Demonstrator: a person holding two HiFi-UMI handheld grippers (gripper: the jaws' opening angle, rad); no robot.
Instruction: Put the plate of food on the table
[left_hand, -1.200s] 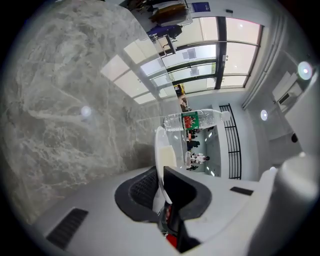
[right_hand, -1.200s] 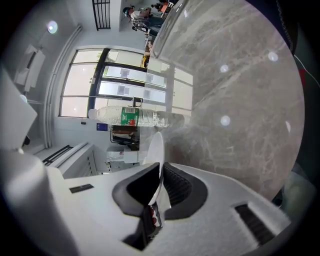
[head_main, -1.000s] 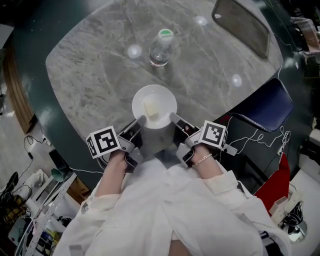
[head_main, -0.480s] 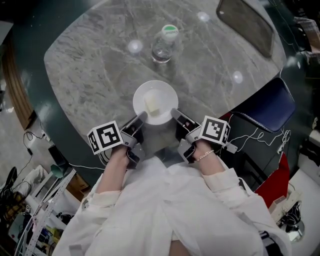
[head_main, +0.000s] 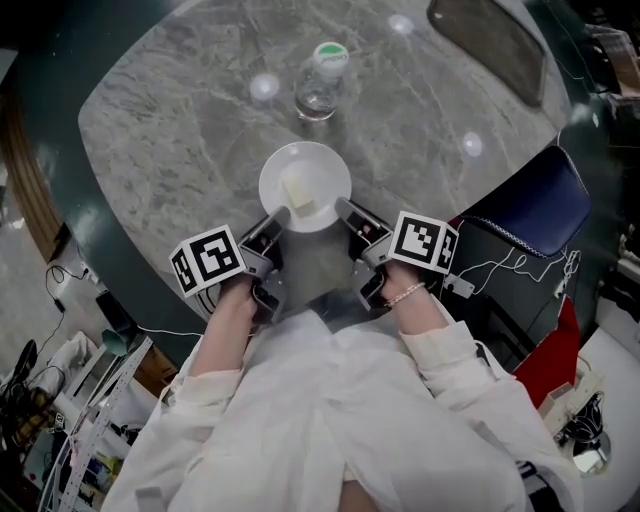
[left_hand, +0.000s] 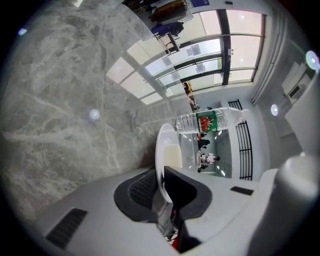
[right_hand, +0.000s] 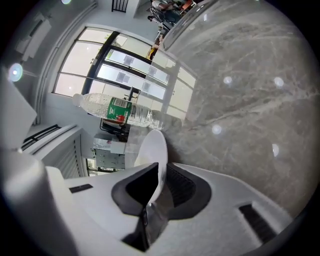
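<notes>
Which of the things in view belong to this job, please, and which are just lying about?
Job: plate, food on it, table, left gripper and right gripper, each clamped on the plate's rim.
Lying about: water bottle, blue chair.

White plate (head_main: 325, 170) with a pale, perhaps yellowish food block (head_main: 298, 192); beyond the jaws, grey veined marble table (head_main: 170, 140) and a green-capped clear bottle (head_main: 318, 90).

plate (right_hand: 152, 145): near rim hidden in right claw (right_hand: 161, 170) | food (head_main: 298, 192): kind unclear | dark object (head_main: 488, 42): cut by top edge
</notes>
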